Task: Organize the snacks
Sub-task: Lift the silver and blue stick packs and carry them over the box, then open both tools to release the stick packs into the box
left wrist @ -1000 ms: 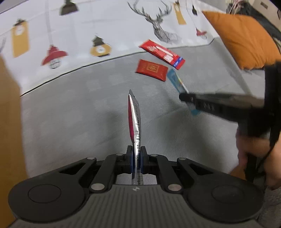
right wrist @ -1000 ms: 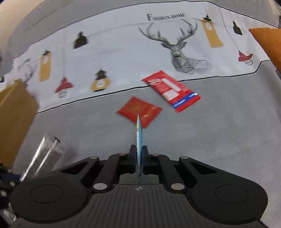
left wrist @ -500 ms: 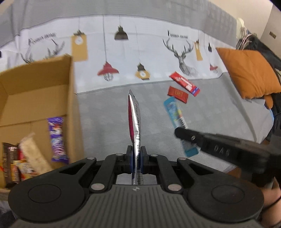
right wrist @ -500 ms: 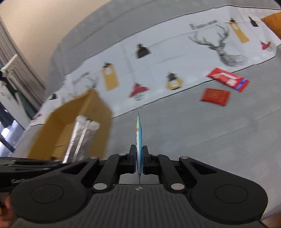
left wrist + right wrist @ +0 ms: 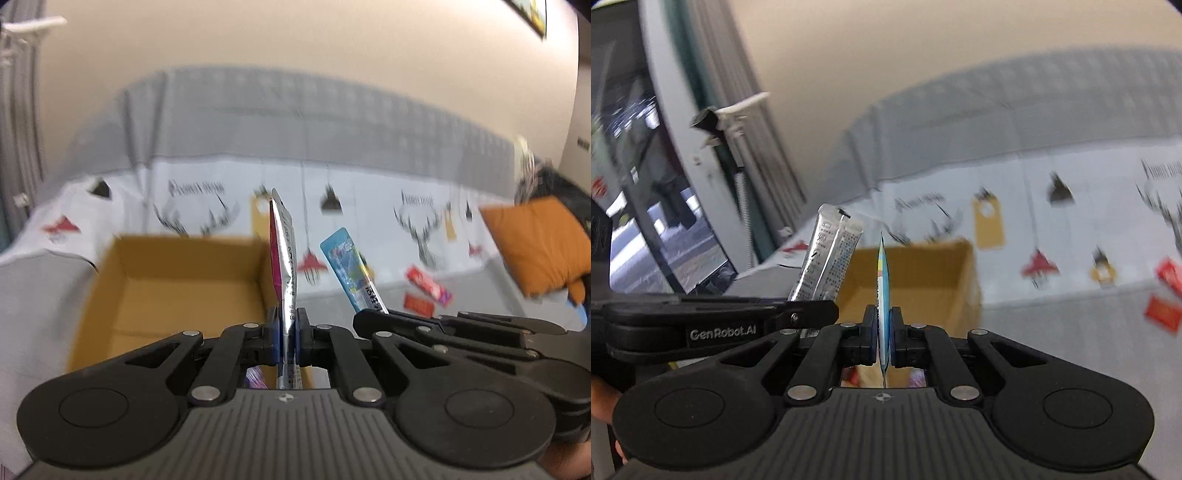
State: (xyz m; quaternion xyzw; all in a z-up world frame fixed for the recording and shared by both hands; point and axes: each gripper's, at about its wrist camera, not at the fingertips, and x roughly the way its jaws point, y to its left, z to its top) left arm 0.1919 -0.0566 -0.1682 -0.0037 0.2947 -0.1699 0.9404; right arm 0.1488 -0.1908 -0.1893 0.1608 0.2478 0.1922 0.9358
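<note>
With the silver-and-magenta foil snack sachet (image 5: 284, 258) pinched edge-on in the closed jaws of the left gripper (image 5: 286, 332) and the flat blue snack packet (image 5: 884, 295) in those of the right gripper (image 5: 884, 334), both held near the open brown cardboard box (image 5: 173, 288), a packet could be dropped outside it if released too early.

A plain beige wall (image 5: 295, 40) is filling the upper half of both views, with a dark-framed picture (image 5: 532, 14) hanging at its far upper right corner. A grey sofa (image 5: 314, 122) is standing against it, draped with a white throw (image 5: 369, 206) that is showing deer heads, hanging lamps and yellow tags, and an orange cushion (image 5: 535, 247) is lying at its right end. At the left, grey curtains (image 5: 738, 110) are hanging beside a dark window (image 5: 635, 192) that is showing blurred reflections.
</note>
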